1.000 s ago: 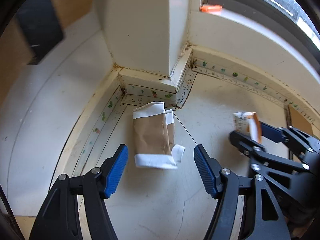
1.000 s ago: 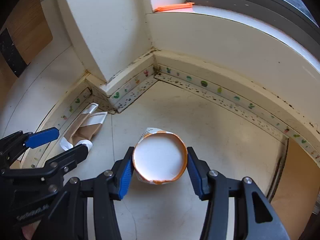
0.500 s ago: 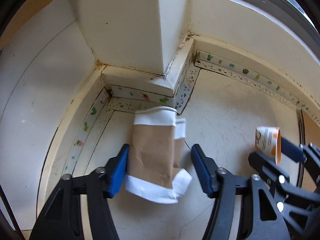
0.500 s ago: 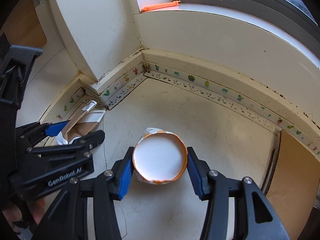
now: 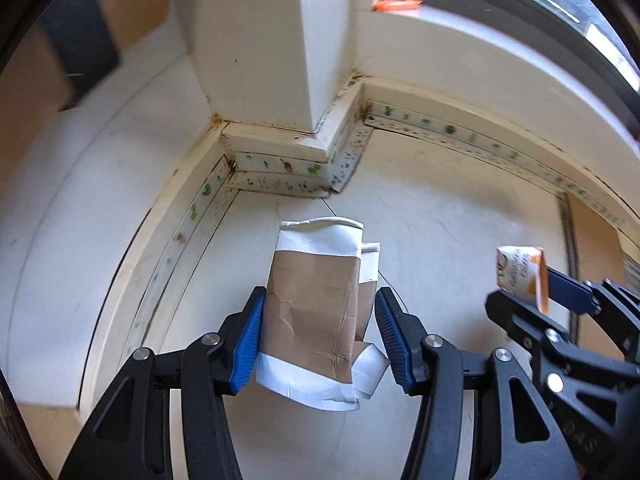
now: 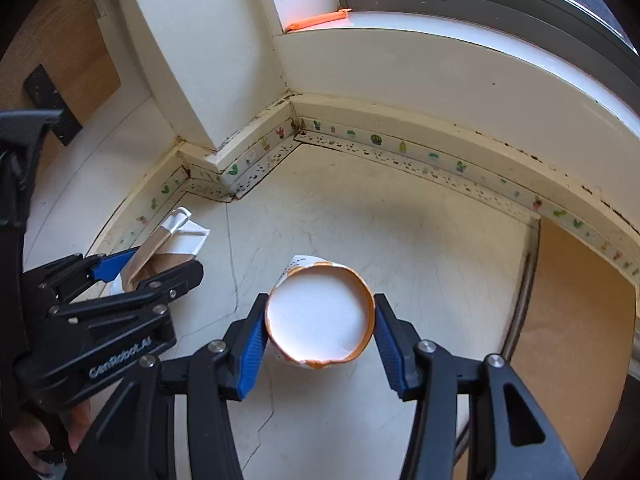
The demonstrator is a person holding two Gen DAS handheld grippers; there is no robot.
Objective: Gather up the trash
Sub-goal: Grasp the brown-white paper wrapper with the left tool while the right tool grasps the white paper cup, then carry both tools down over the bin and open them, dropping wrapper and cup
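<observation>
**Both grippers hold paper trash in the window corner**

The left gripper point(image 5: 318, 334) has its blue-padded black fingers point(image 5: 249, 340) closed onto a flattened brown paper cup with white ends point(image 5: 316, 308). The jaws have just been closing, with the cup between them — its creased brown side touches the left pad, while its folded white flap lies just inside the right pad. In the left wrist view the cup runs from 6 o'clock up toward 12, its white rim farthest from the camera.

The right gripper point(image 6: 320, 330) clamps a small white paper cup with an orange rim point(image 6: 320, 314), one blue pad on each side of the round mouth, which faces the camera. In the left wrist view this cup point(image 5: 518, 274) appears at 3 o'clock, gripped in the right gripper point(image 5: 536, 296).

In the right wrist view the left gripper point(image 6: 132, 270) sits at 9 o'clock with the brown cup point(image 6: 160, 246) in it, and part of a hand point(image 6: 76, 428) shows at 7 o'clock.

Beyond the tools lies the cream floor point(image 6: 420, 248), bordered by a strip of tape with small green and red prints point(image 6: 400, 146) along the skirting. A cream pillar point(image 5: 256, 40) stands at 12 o'clock, and an orange strip point(image 6: 320, 20) lies on the window sill above — near 1 o'clock.
</observation>
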